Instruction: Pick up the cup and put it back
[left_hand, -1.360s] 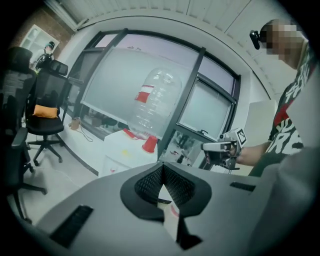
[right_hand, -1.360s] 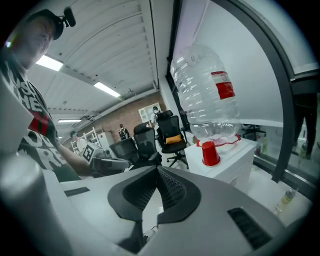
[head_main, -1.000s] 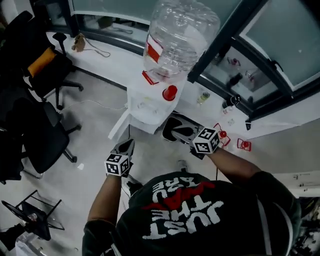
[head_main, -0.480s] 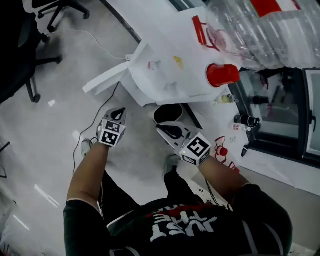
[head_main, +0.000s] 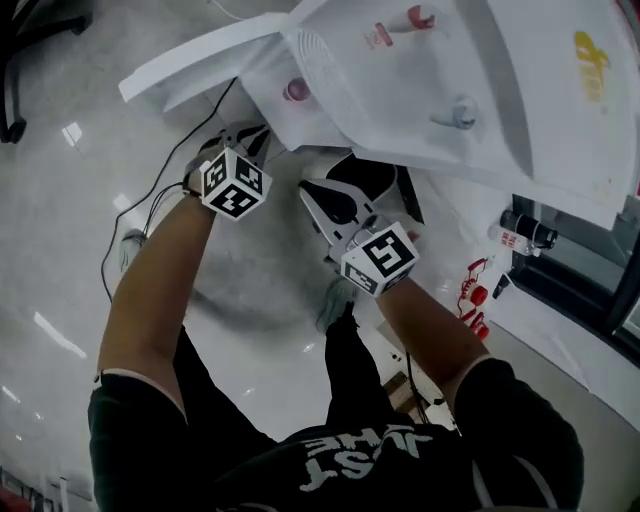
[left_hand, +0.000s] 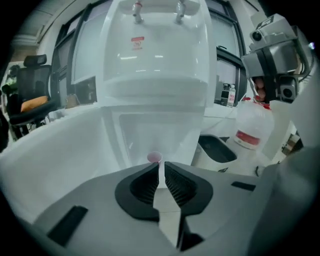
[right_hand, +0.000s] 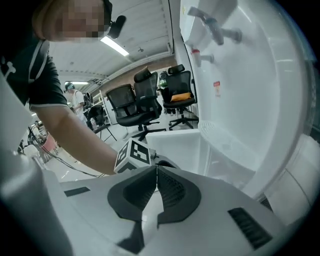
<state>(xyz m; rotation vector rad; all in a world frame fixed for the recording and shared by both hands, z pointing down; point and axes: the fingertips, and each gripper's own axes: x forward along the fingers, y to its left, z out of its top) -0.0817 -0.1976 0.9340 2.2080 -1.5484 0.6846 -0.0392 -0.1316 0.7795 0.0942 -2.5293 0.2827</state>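
Observation:
A small pink cup (left_hand: 154, 158) stands upright in the lower recess of the white water dispenser (left_hand: 155, 75), just beyond the tips of my left gripper (left_hand: 161, 164). Its jaws are opening, with only a narrow slit between the pads and nothing in it. In the head view the cup (head_main: 296, 90) sits on the dispenser's shelf, and the left gripper (head_main: 250, 138) reaches in below it. My right gripper (head_main: 322, 198) hangs a little to the right, lower, over a black bin. In its own view the right gripper (right_hand: 156, 167) is shut and empty.
The dispenser's taps (head_main: 455, 113) jut out above the recess. A black bin (left_hand: 216, 150) and a large water bottle (left_hand: 252, 137) stand to the right of the dispenser. A cable (head_main: 150, 200) trails on the floor at the left. Office chairs (right_hand: 145, 100) stand further off.
The head view has dropped lower and closer to the dispenser. Both grippers have moved forward towards its lower recess, the left one leading.

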